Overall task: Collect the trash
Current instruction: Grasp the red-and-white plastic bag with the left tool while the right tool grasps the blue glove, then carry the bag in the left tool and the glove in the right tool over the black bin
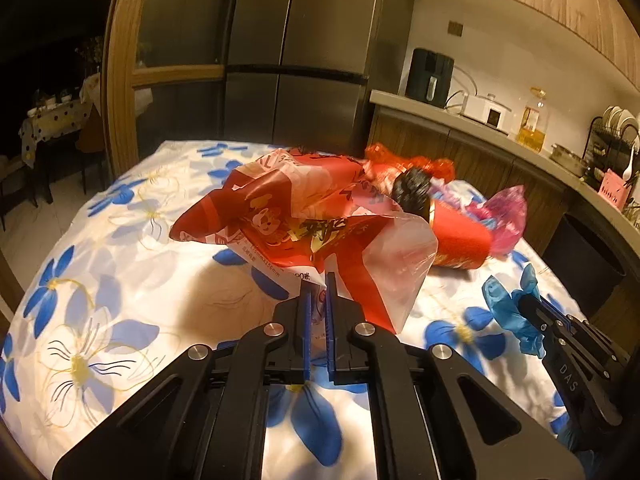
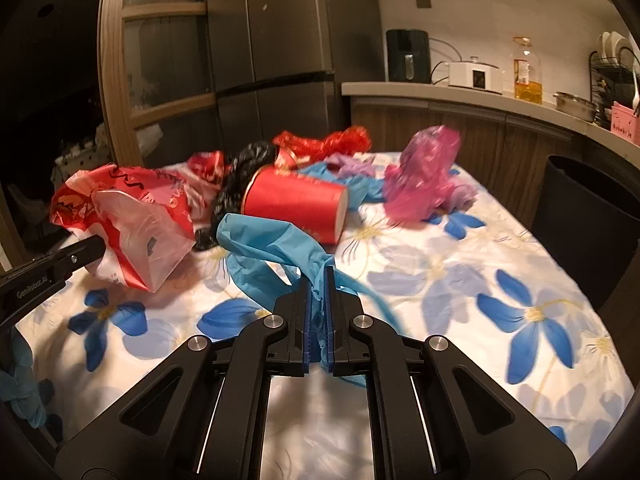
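Right wrist: tongs (image 2: 318, 284) pinch one blue glove (image 2: 272, 248).

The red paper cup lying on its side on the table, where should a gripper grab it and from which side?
Judging by its pose, grip the red paper cup at its open rim, facing right in the right wrist view; coming from that side avoids the black bag at its base.

Flowered tablecloth (image 2: 460, 280) bears red cup (image 2: 296, 204) and pink bag (image 2: 420, 176).
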A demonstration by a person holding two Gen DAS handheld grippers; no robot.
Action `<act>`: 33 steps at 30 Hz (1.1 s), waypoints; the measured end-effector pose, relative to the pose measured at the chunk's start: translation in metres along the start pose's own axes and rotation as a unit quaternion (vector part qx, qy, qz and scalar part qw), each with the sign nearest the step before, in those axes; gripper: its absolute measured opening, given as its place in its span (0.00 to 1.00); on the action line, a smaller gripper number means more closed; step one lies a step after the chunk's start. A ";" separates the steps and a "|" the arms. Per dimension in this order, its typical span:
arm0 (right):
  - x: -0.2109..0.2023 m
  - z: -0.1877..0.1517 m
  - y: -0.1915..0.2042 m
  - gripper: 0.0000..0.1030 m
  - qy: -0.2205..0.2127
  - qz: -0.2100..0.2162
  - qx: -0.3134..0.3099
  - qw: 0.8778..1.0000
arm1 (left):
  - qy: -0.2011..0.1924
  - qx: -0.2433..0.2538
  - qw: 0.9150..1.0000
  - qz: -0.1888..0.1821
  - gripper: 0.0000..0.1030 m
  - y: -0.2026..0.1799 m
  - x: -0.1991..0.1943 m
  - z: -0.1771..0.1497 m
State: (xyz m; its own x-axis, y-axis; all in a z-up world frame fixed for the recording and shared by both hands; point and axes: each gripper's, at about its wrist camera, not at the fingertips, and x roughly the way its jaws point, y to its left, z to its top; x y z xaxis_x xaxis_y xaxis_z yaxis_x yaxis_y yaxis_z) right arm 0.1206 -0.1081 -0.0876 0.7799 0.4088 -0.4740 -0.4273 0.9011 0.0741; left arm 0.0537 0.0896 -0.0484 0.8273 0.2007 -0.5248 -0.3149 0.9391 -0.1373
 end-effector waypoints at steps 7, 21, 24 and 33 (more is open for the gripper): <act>-0.032 0.012 -0.017 0.05 -0.034 -0.011 0.011 0.999 | -0.033 0.012 0.999 -0.018 0.05 -0.023 -0.022 0.015; -0.074 0.033 -0.090 0.05 -0.075 -0.074 0.038 0.994 | -0.039 0.076 0.992 -0.091 0.05 -0.125 -0.009 0.030; -0.080 0.040 -0.111 0.05 -0.087 -0.095 0.047 0.991 | -0.037 0.091 0.988 -0.115 0.05 -0.156 -0.002 0.034; -0.096 0.058 -0.169 0.05 -0.112 -0.155 0.075 0.979 | -0.046 0.121 0.977 -0.172 0.05 -0.226 0.012 0.050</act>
State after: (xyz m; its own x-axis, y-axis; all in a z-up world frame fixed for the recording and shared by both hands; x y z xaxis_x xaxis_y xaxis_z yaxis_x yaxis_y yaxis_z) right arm 0.1441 -0.2910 -0.0037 0.9493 0.1179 -0.2913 -0.0946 0.9912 0.0930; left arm 0.1583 -0.1066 0.0189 0.9067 -0.1244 -0.4031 0.0992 0.9916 -0.0829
